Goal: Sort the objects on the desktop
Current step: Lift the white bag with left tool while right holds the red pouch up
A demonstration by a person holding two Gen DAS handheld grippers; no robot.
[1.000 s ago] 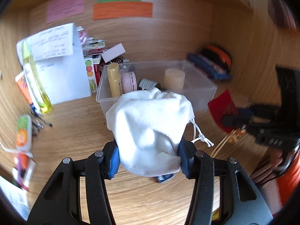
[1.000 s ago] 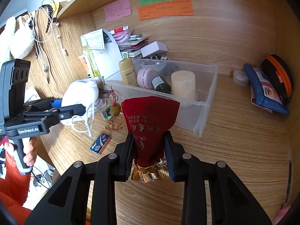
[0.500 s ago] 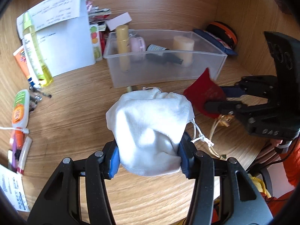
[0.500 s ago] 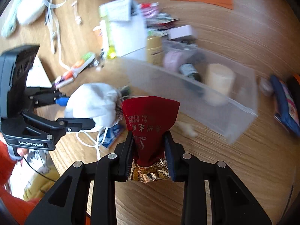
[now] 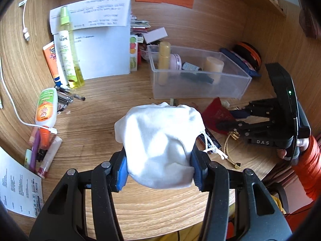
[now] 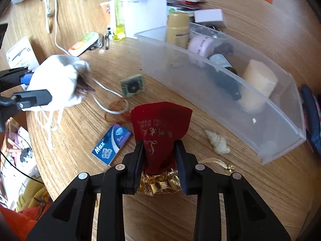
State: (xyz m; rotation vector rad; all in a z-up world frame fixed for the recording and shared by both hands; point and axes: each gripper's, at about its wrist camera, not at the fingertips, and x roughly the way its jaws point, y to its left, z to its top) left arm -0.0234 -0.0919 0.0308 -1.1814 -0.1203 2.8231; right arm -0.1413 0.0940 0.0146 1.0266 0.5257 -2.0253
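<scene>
My left gripper [image 5: 159, 170] is shut on a white drawstring pouch [image 5: 160, 142] and holds it above the wooden desk; the pouch also shows in the right wrist view [image 6: 58, 80]. My right gripper [image 6: 160, 162] is shut on a red velvet pouch [image 6: 160, 120] with a gold lining, just in front of the clear plastic bin [image 6: 280, 140]. The red pouch also shows in the left wrist view [image 5: 216, 116], right of the white one. The bin [image 5: 200, 92] holds a yellow bottle [image 5: 163, 60], a pink jar [image 6: 200, 46], a dark bottle and a cream candle [image 6: 258, 80].
On the desk near the pouches lie a blue Max box [image 6: 112, 142], a small green square part [image 6: 132, 85], a white shell [image 6: 217, 142] and a white cord. At the left are tubes, pens and a spray bottle [image 5: 68, 56]. Cases [image 5: 246, 60] lie far right.
Both grippers have pulled back and tilted down toward the desk, each still holding its pouch. The bin now lies farther ahead, and small items on the desk have come into view.
</scene>
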